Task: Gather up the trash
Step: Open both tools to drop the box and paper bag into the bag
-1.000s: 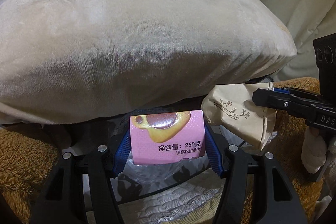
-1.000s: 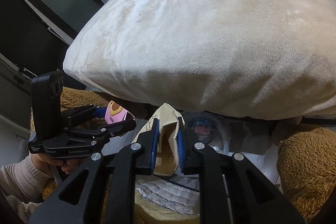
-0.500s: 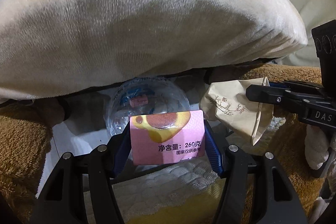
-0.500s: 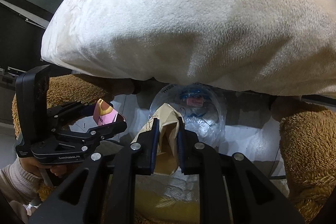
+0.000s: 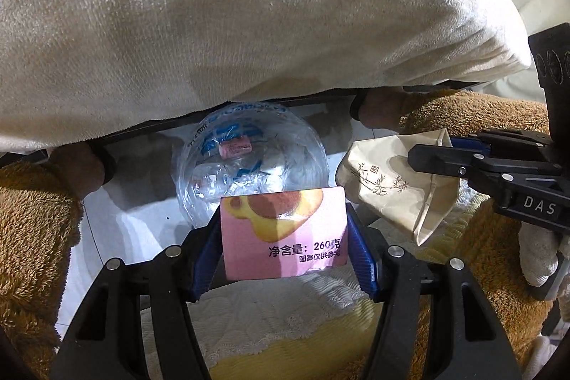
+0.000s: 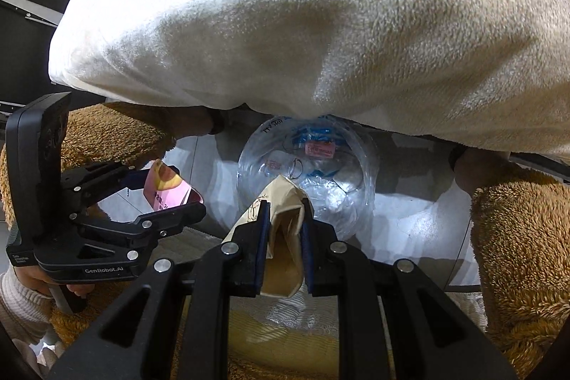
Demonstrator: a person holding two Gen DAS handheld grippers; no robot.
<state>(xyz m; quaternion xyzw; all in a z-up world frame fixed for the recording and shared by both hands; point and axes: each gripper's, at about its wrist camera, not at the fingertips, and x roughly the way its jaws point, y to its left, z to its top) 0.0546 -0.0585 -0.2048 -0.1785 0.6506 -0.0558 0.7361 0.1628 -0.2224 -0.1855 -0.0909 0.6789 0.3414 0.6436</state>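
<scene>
Now pink packet (image 5: 284,234) sits clamped inside left claw (image 5: 283,237).

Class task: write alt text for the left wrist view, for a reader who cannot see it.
The left gripper grips a pink snack wrapper above a clear plastic trash bag on the floor. At right, the right gripper holds a crumpled beige paper bag. A cream plush blanket fills the upper frame.

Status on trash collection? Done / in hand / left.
Done: the clear bag under the cushion already holds wrappers. In hand: left gripper grips a pink package, right gripper pinches a beige paper bag, both above the bag's mouth. Left: release both; any other trash isn't in view.
</scene>
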